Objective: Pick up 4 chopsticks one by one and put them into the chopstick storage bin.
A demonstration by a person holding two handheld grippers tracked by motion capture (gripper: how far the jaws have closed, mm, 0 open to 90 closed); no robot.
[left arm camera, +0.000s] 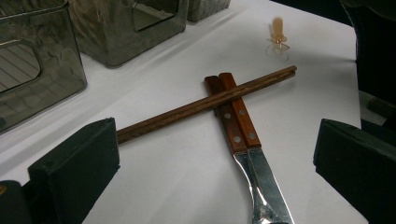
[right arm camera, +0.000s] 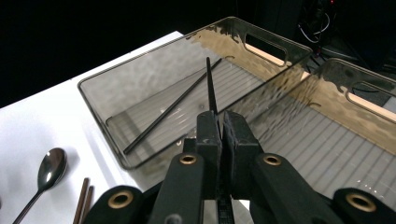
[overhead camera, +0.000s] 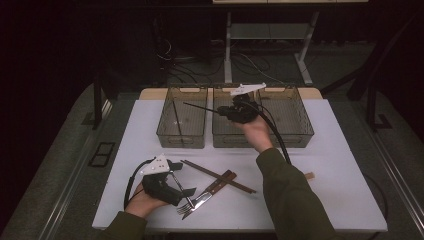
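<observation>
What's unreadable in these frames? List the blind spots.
- Fork and knife: tips cut off by the bottom edge of the left gripper view.
- Black chopstick in the right gripper: its gripped end is hidden between the shut jaws in the right gripper view.
- Small orange item: too small and blurred to identify, left gripper view.

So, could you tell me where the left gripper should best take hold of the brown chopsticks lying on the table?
Probably near the free end of the brown chopsticks, from above, jaws straddling the pair crosswise. They lie flat, and farther along they cross the wooden handles, crowding a grip there.
</observation>
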